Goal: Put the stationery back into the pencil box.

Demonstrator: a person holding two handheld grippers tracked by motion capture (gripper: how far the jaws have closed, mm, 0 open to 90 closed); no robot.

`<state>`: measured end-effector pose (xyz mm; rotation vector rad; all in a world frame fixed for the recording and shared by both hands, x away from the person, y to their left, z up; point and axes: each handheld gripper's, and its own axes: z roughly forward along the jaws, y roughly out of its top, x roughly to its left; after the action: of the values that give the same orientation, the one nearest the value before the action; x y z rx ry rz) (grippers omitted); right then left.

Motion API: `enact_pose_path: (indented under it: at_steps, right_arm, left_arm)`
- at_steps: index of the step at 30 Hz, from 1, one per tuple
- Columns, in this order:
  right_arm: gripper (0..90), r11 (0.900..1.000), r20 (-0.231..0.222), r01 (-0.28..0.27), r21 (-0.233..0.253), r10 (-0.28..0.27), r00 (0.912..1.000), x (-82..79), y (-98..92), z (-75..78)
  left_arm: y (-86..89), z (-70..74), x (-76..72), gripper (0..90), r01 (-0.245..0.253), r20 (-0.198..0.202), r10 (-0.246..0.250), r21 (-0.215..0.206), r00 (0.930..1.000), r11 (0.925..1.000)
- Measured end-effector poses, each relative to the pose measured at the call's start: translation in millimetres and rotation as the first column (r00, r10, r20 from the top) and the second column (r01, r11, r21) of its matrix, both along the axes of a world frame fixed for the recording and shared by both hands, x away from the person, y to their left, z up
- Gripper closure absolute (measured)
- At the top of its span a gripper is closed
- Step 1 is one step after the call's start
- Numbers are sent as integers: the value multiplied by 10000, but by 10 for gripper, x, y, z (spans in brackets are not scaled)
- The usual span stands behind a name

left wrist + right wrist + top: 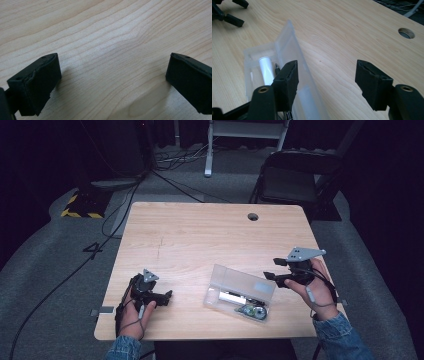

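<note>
Both tools released: right tool [270, 268] just beside open clear case [240, 292], left tool [169, 298] near table edge [200, 338].

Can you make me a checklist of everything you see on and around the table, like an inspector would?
Surface: wooden table, bare, round hole near far edge.
Job's things: clear plastic case, lid open, white tube and small items inside.
Clutter: nothing seen.
Grippers: left gripper open, low over bare wood; right gripper open, beside the case's lid.
Cables: black cables on floor at left.
Surroundings: folding chair behind table, grey carpet, dark backdrop.
</note>
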<state>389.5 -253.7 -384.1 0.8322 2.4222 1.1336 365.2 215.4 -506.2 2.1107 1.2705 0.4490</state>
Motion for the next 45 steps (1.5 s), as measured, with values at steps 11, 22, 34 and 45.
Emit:
enact_pose_path:
  at_steps: [11, 22, 34, 45]
  right_arm:
    - [255, 9916, -210, 1286, 103, -1284, 9915, 93, -381, -66]
    - [233, 9719, -562, 2350, 140, -2338, 9707, 211, -683, -241]
    - [209, 9483, -1005, 3173, -89, -3166, 9432, 364, -896, -558]
    - [197, 9343, -1043, 3562, -143, -3557, 9287, 456, -982, -830]
  left_arm:
    - [25, 4, 44, 4, -112, -1, 112, 55, 9999, 9999]
    - [35, 1, 65, 4, -209, -27, 209, -15, 9998, 9998]
    - [36, 1, 65, 4, -206, -27, 206, -14, 9998, 9998]
    - [35, 1, 65, 4, -210, -27, 209, -20, 9998, 9998]
